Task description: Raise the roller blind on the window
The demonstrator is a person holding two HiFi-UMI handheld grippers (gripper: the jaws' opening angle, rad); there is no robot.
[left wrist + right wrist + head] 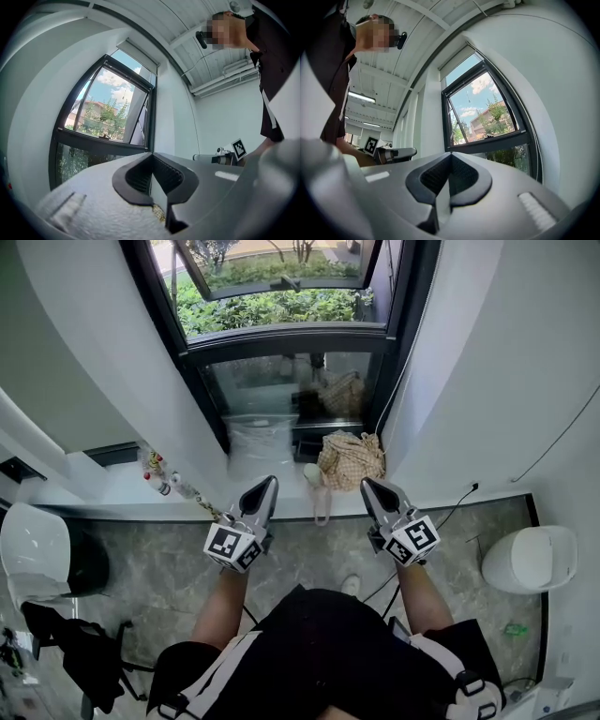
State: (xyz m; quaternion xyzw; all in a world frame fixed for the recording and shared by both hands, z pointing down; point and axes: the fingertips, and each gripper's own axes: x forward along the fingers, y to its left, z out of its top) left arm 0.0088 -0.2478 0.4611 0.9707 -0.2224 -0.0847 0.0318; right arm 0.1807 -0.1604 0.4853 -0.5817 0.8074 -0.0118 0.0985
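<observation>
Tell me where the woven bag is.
In the head view, the woven bag sits on the window ledge, right of centre, just ahead of the right gripper.

The roller blind (137, 52) sits drawn up as a pale band along the top of the dark-framed window (105, 110) (glass uncovered, one sash tilted open); its thin cord (536, 157) hangs beside the frame.

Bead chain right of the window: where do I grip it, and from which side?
I'd pinch the bead chain on its straight stretch beside the lower pane, coming from the room side with the right claw, opened first: it hangs thin and vertical along the frame.
</observation>
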